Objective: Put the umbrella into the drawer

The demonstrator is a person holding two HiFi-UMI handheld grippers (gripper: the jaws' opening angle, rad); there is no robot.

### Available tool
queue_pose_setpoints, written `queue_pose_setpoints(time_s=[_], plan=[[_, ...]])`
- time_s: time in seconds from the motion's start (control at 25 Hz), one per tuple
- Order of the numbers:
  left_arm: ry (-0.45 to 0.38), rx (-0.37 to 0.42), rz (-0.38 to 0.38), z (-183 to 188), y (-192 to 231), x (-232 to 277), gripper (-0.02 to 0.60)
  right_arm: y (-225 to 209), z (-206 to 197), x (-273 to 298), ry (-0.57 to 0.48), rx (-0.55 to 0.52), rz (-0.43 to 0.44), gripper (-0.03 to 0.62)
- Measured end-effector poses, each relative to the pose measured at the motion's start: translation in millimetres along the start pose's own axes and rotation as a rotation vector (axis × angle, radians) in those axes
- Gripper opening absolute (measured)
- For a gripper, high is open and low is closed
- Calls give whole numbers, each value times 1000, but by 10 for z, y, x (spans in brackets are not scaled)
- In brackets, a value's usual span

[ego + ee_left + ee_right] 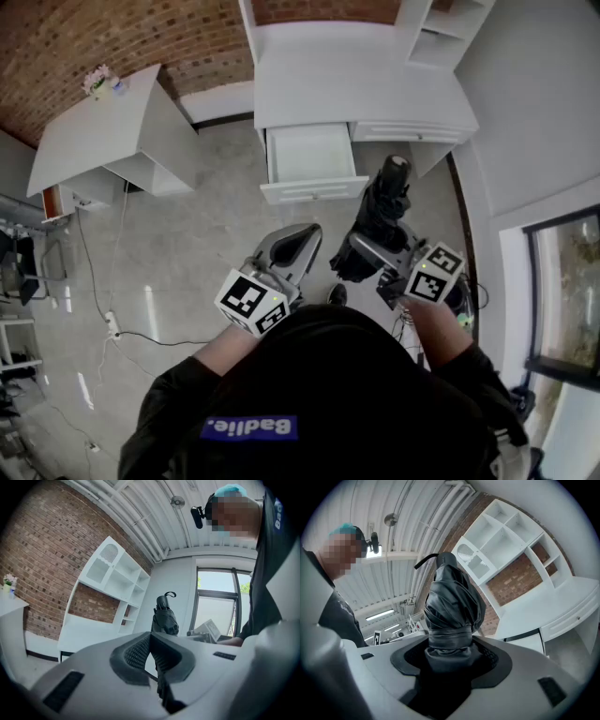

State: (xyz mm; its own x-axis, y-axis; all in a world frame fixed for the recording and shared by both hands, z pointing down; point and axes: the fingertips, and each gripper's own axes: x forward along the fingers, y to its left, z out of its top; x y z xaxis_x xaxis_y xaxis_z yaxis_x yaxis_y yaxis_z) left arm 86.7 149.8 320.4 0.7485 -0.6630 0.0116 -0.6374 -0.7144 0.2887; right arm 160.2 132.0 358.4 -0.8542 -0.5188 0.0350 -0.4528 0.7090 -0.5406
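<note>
A folded black umbrella (387, 202) sticks up between the jaws of my right gripper (373, 251), which is shut on its lower part. In the right gripper view the umbrella (451, 605) fills the middle, and the right gripper's (451, 654) pads press on it from both sides. My left gripper (302, 240) is beside it on the left, shut with nothing in it. In the left gripper view the left gripper's (151, 645) pads meet, and the umbrella (165, 617) shows beyond them. The white drawer (310, 157) stands pulled open under the desk, a short way ahead of both grippers.
The white desk (361, 84) with a shelf unit (441, 33) stands against a brick wall. A second white table (98, 131) with a small plant (97, 81) is at the left. Cables (112, 323) lie on the grey floor. A window (567, 291) is at the right.
</note>
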Motion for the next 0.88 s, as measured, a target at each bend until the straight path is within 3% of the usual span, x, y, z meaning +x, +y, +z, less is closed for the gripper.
queue_pose_setpoints(time_s=[0.88], plan=[[-20, -7, -23, 96, 285, -347, 2, 206, -36, 373, -8, 12, -11, 275]])
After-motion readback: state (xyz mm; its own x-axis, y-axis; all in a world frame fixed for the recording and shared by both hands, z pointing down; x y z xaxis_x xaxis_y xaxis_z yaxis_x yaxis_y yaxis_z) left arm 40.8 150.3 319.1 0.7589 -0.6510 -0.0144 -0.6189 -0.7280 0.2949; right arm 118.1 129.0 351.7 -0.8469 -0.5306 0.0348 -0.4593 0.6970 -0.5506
